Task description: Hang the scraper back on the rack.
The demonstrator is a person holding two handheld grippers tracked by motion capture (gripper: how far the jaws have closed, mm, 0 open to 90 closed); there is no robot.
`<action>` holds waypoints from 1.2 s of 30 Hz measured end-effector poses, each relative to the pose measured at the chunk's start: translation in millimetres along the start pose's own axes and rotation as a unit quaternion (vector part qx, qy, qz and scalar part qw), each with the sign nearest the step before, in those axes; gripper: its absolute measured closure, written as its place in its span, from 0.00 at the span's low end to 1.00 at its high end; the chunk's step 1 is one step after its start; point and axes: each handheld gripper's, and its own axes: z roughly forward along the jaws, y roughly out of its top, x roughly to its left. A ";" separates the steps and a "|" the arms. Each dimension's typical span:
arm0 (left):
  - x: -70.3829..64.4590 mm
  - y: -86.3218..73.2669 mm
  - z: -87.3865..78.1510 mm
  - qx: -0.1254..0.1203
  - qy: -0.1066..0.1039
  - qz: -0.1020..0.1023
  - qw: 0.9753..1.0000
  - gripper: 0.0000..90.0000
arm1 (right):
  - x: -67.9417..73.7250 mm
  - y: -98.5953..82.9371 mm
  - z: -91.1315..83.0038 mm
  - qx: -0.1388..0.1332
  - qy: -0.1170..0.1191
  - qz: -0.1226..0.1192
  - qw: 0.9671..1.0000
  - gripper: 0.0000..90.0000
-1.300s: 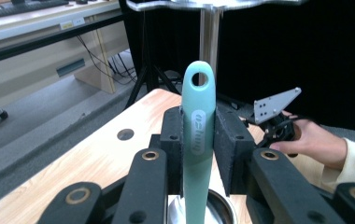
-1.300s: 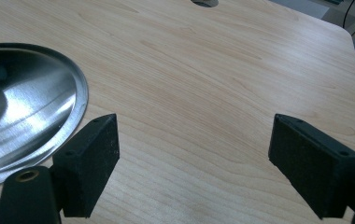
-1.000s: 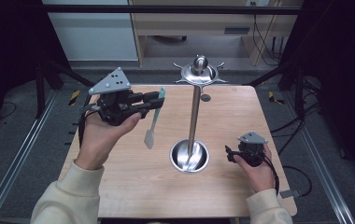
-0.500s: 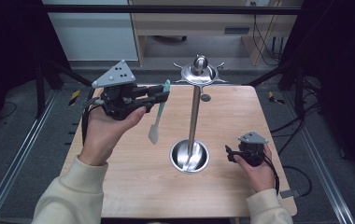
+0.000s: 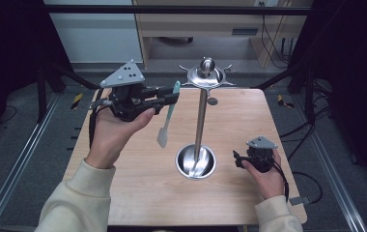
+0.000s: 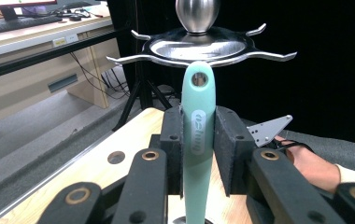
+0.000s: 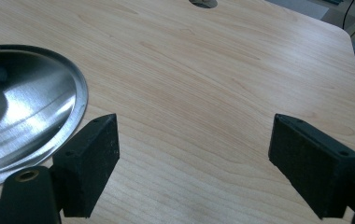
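Note:
A steel utensil stand point(image 5: 202, 116) rises from a round base point(image 5: 196, 162) at the table's middle; its hooked top ring point(image 5: 206, 76) point(image 6: 199, 46) has several prongs. My left gripper point(image 5: 174, 98) point(image 6: 198, 140) is shut on the handle of a mint-green spatula point(image 5: 168, 116) point(image 6: 197, 140), held up in the air just left of the ring. The handle's hanging hole point(image 6: 199, 79) sits right below the ring's near prongs. My right gripper point(image 5: 237, 159) point(image 7: 194, 158) rests low on the table right of the base point(image 7: 26, 116), open with nothing between its jaws.
The wooden table point(image 5: 138, 188) has a round cable hole point(image 5: 213, 101) behind the stand. Black frame rails point(image 5: 22, 159) run along both sides. A desk and cables point(image 5: 268, 29) stand beyond the far edge.
My left gripper has lifted the spatula up and to the right, closer to the stand's top ring. The right gripper has stayed put.

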 end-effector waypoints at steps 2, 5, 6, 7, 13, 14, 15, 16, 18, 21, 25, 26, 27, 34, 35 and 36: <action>0.1 0.6 1.2 0.000 -0.001 0.000 1.000 0.82 | 0.1 0.0 0.0 0.000 0.001 0.000 1.000 0.18; 0.5 0.6 4.2 0.004 -0.003 -0.001 1.000 0.82 | 0.0 0.1 0.0 -0.001 0.000 -0.002 1.000 0.18; 0.6 0.4 5.4 0.005 -0.003 -0.002 1.000 0.82 | -0.1 0.1 0.1 -0.001 0.000 -0.003 1.000 0.18; 0.7 0.2 6.4 0.006 -0.003 -0.002 1.000 0.82 | -0.1 0.1 0.1 -0.001 0.001 -0.002 1.000 0.18; 1.0 0.4 12.1 0.007 -0.004 -0.003 1.000 0.82 | 0.0 0.1 0.0 -0.001 0.001 0.001 1.000 0.18; 0.9 0.7 12.9 0.008 -0.005 -0.002 1.000 0.82 | 0.0 0.1 -0.1 -0.001 0.002 0.001 1.000 0.18; 0.9 0.7 12.9 0.008 -0.005 -0.002 1.000 0.82 | 0.0 0.1 -0.1 -0.001 0.002 0.001 1.000 0.18; 0.3 1.0 14.0 0.007 -0.005 -0.003 1.000 0.82 | 0.0 0.1 -0.1 -0.001 0.002 0.001 1.000 0.18; -0.3 1.5 15.4 0.007 -0.005 -0.002 1.000 0.82 | -0.5 0.1 0.0 -0.001 0.001 -0.001 1.000 0.18; -0.8 1.8 17.9 0.006 -0.005 -0.002 1.000 0.82 | -0.6 0.0 -0.1 -0.001 0.001 -0.001 1.000 0.18; -0.9 1.3 21.5 0.003 -0.006 -0.005 1.000 0.82 | -0.5 0.0 -0.1 -0.001 0.001 -0.001 1.000 0.18; -0.9 1.3 21.5 0.003 -0.006 -0.005 1.000 0.82 | -0.5 0.0 -0.1 -0.001 0.001 -0.001 1.000 0.18; -0.9 0.8 22.2 0.001 -0.005 -0.005 1.000 0.82 | -0.5 0.1 -0.2 -0.002 0.002 0.000 1.000 0.18; -1.7 -1.3 23.3 -0.005 -0.001 -0.002 1.000 0.82 | -1.5 -0.3 -1.0 -0.001 0.002 0.004 1.000 0.18; -1.8 -2.0 23.1 -0.006 -0.002 -0.003 1.000 0.82 | -1.7 -0.4 -0.8 -0.003 0.001 0.004 1.000 0.18; -1.6 -2.5 22.8 -0.008 -0.002 -0.004 1.000 0.82 | -1.9 -0.5 -0.9 -0.003 0.001 0.005 1.000 0.18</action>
